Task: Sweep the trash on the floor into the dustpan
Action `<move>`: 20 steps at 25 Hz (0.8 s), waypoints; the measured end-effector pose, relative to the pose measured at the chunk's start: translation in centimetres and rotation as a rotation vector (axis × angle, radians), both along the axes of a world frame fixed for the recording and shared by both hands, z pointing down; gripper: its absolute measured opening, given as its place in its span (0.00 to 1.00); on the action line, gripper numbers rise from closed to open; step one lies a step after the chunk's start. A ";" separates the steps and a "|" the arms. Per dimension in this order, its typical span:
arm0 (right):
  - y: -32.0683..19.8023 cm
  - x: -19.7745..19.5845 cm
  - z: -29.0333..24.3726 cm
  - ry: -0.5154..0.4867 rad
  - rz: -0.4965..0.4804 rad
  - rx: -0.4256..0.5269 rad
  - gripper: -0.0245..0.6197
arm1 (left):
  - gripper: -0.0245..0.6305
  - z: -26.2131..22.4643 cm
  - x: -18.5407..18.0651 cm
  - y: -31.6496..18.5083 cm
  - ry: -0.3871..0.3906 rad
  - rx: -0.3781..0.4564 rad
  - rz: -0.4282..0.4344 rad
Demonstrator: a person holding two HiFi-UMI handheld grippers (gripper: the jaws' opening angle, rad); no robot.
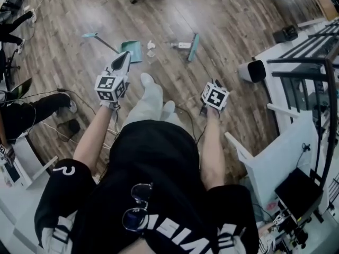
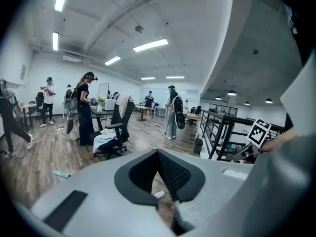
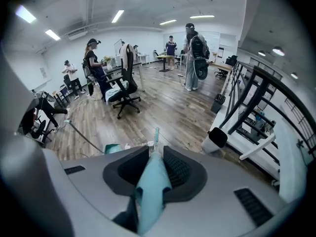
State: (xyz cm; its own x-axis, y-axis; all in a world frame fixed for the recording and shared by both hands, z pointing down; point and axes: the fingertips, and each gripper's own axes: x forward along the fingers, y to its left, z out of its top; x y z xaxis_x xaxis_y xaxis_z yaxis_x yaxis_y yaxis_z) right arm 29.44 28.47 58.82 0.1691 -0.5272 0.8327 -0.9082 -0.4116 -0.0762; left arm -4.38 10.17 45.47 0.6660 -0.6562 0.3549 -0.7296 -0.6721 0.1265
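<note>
**Trash ahead btwn the two grippers; R gripper has the broom**

Trash (image 1: pixel 151 49): a few small white scraps on the wood floor (image 1: pixel 222 20). They lie ahead of both grippers, nearer the L side, just right of the dustpan (image 1: pixel 132 51). A longer pale piece (image 1: pixel 181 45) lies further right, right by the broom head (image 1: pixel 194 46); can't tell what it is.

Dustpan: teal, lying on the floor. In head view it sits just beyond the tip of the L gripper (image 1: pixel 123 58), and its long dustpan handle (image 1: pixel 100 40) runs off ahead-left. In R gripper view it shows ahead and left of the jaws, w/ the scraps beside it.

Broom: the teal head rests on the floor ahead of the R gripper (image 1: pixel 211 86), slightly to its left. In R gripper view the teal broom handle (image 3: pixel 150 191) runs up btwn the two jaws w/ a pad on each side. The gripper is clamped on it, and the head is at the far end, straight ahead.

L gripper: jaws meet at the tips w/ nothing btwn them. A white scrap (image 2: pixel 159 194) shows on the floor through the gap behind the tips.

Further out:
- The wearer's pale-trousered leg (image 1: pixel 151 97) stands btwn the grippers.
- A white bin (image 1: pixel 253 70) w/ a dark opening sits right of the R gripper, w/ a black railing (image 3: pixel 256 93) beyond it.
- An office chair (image 3: pixel 123 90) stands well ahead, w/ several people (image 3: pixel 192 58) standing around and beyond it.
</note>
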 end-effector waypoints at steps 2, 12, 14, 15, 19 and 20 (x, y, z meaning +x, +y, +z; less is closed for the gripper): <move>-1.8 1.4 0.8 0.016 0.026 -0.029 0.17 | 0.04 1.0 0.9 -2.8 0.004 -0.015 0.016; -10.0 5.0 3.6 0.047 0.164 -0.093 0.17 | 0.04 6.1 4.1 -15.7 0.018 -0.089 0.104; -11.4 5.2 4.0 0.033 0.194 -0.080 0.17 | 0.04 7.0 5.0 -17.5 0.022 -0.108 0.118; -12.0 5.3 4.4 0.029 0.209 -0.077 0.17 | 0.04 7.6 5.5 -18.3 0.020 -0.119 0.127; -13.3 5.6 6.3 0.014 0.246 -0.111 0.17 | 0.04 9.6 8.0 -20.6 0.007 -0.150 0.170; -13.3 5.8 6.9 0.017 0.249 -0.131 0.17 | 0.04 10.0 8.8 -21.0 0.004 -0.155 0.179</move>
